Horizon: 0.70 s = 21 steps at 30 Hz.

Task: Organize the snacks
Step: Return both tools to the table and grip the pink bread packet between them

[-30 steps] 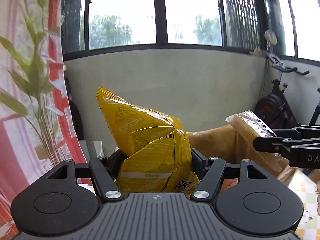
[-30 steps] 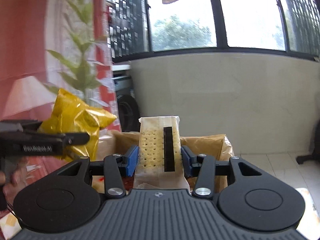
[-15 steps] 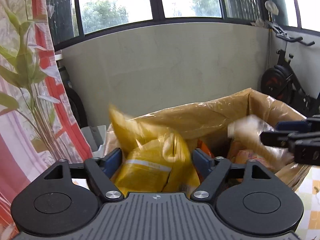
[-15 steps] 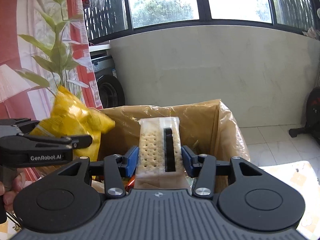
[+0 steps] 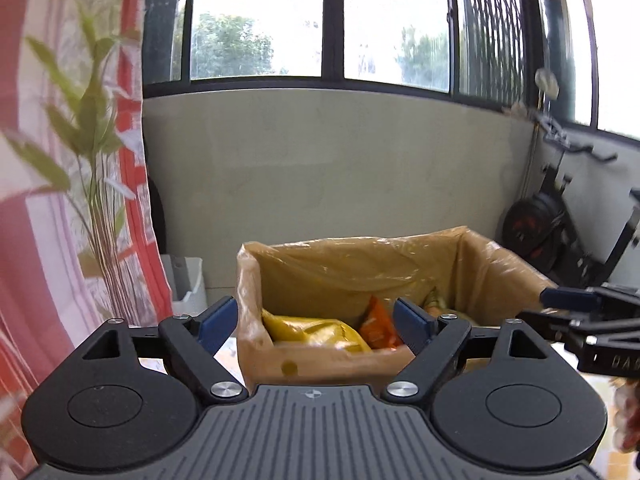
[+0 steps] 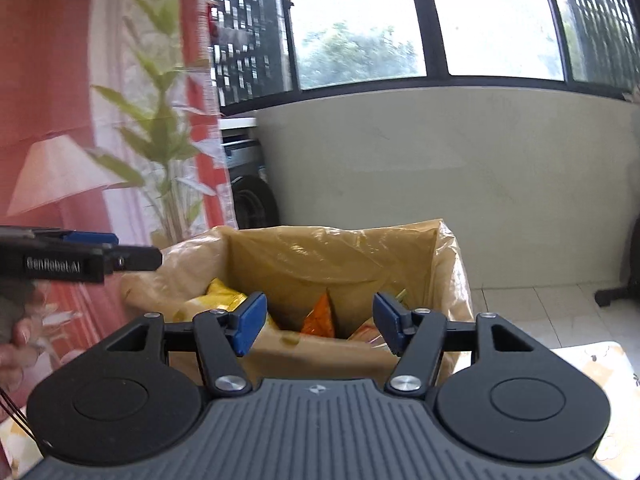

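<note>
Inside the plastic-lined brown cardboard box [image 5: 328, 360] lay a crinkled yellow snack bag [image 5: 316, 330]; the left gripper [image 5: 316, 322] and right gripper [image 6: 316, 322] had just been opening, jaws apart and empty.

glossy plastic-lined cardboard box [image 5: 320, 360]

Left gripper [image 5: 316, 322] jaws wide apart, nothing between the blue pads, having just been opening. Just ahead sits a cardboard box [image 5: 320, 364] lined with clear plastic; yellow snack bag [image 5: 316, 332] and orange packet [image 5: 378, 328] lie inside. Right gripper [image 5: 560, 306] pokes in from the right, beside the box.
</note>
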Each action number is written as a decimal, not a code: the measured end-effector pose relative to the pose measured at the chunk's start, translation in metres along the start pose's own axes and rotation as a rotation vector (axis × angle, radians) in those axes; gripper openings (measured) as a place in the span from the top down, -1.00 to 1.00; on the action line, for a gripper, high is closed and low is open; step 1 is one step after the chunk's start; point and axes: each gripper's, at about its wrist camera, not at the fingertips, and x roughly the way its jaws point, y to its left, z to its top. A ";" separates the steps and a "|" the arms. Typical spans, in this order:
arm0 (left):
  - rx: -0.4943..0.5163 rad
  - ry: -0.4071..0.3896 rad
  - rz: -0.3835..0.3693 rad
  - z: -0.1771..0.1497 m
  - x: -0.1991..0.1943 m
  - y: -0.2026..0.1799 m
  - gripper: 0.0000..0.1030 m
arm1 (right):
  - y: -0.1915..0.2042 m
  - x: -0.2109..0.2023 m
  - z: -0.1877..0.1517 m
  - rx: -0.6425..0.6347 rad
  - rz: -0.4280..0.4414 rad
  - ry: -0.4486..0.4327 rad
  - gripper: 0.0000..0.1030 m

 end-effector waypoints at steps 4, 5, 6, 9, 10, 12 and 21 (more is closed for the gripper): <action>-0.056 -0.020 -0.069 -0.021 -0.023 0.004 -0.60 | 0.006 -0.029 -0.017 -0.022 0.033 -0.032 -0.21; -0.068 -0.019 -0.083 -0.027 -0.026 0.005 -0.60 | 0.008 -0.036 -0.022 -0.027 0.038 -0.037 -0.21; -0.084 -0.015 -0.100 -0.035 -0.030 0.005 -0.60 | 0.010 -0.042 -0.028 -0.036 0.040 -0.041 -0.22; -0.101 0.029 -0.148 -0.056 -0.032 0.000 -0.56 | 0.016 -0.054 -0.048 -0.075 0.035 -0.026 -0.22; -0.106 0.049 -0.162 -0.062 -0.030 -0.002 -0.53 | 0.017 -0.056 -0.056 -0.085 0.036 -0.011 -0.22; -0.121 0.091 -0.190 -0.076 -0.022 -0.005 -0.50 | 0.017 -0.056 -0.070 -0.096 0.035 0.030 -0.22; -0.167 0.264 -0.264 -0.122 0.028 -0.026 -0.43 | 0.012 -0.019 -0.129 -0.122 -0.008 0.299 -0.38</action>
